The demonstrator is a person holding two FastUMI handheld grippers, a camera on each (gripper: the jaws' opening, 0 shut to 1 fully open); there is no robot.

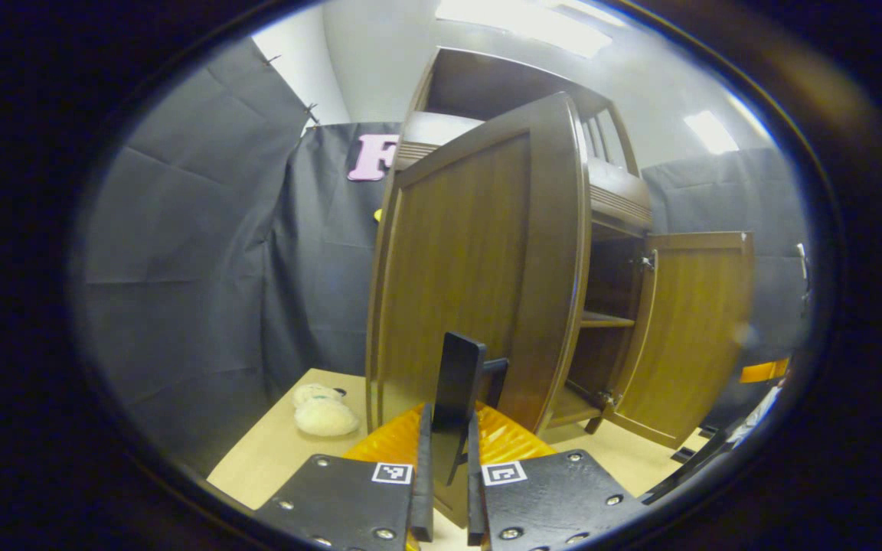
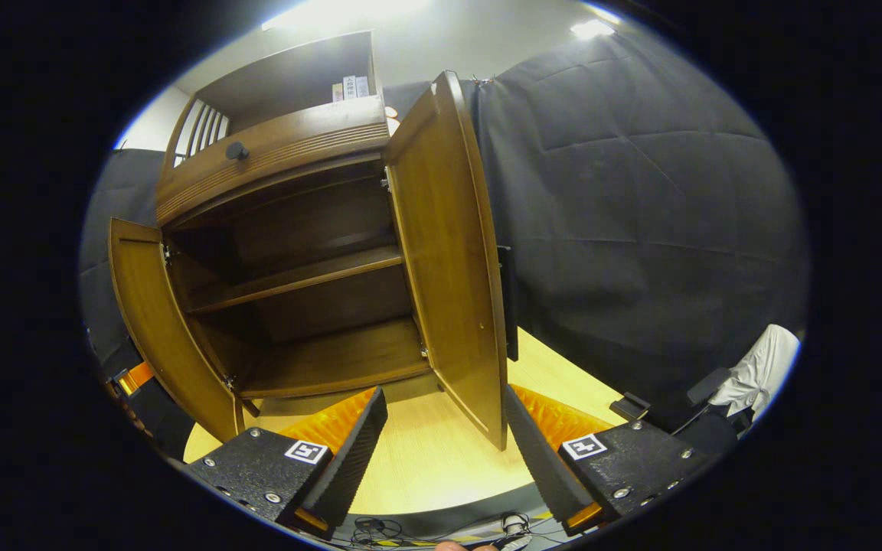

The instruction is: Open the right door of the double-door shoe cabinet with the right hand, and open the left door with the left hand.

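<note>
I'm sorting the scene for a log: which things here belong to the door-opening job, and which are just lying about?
Job:
- left door, swung open
- its handle, clamped in the left hand-held gripper
- right door, open
- right hand-held gripper, open, holding nothing

Lying about:
- cream fluffy slippers on the floor
- drawer knob
- bare shelf

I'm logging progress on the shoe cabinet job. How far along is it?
Done: the right door stands wide open, with the right gripper open and off it. In hand: the left gripper is shut on the left door's handle, that left door swung well out. Left: releasing the handle.
</note>
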